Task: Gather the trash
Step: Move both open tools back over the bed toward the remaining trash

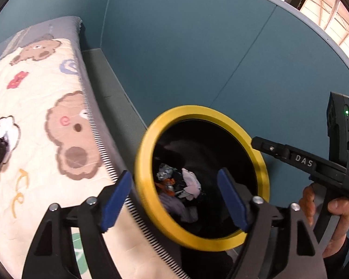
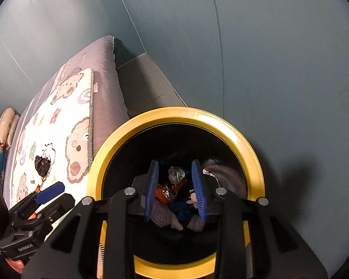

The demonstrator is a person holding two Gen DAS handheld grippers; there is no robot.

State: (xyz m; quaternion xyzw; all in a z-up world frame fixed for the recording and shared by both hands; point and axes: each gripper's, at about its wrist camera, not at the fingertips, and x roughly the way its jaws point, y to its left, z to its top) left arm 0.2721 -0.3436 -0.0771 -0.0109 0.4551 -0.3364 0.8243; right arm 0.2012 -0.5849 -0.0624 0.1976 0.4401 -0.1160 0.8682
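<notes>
My right tongs (image 2: pixel 176 190) hang over the mouth of the bin (image 2: pixel 221 122), a black tub with a yellow rim that stands on the floor between the bed (image 2: pixel 55 125) and the blue wall (image 2: pixel 279 58). Their blue pads (image 2: pixel 199 189) stand partly apart with nothing between them. Through the gap I see trash at the bottom of the bin: a crumpled foil wrapper (image 2: pixel 176 174), an orange wrapper (image 2: pixel 161 193), and some pale and dark scraps. My left tongs (image 1: pixel 174 201) are off to the bed side of the bin, spread wide and holding nothing, one pad (image 1: pixel 116 200) over the edge of the quilt (image 1: pixel 35 107) and the other over the bin's opening. On the bear-print quilt a crumpled black bag (image 2: pixel 43 164) lies on a white scrap, well apart from the bin, with something small and orange (image 2: pixel 37 188) near it by my left tongs.
</notes>
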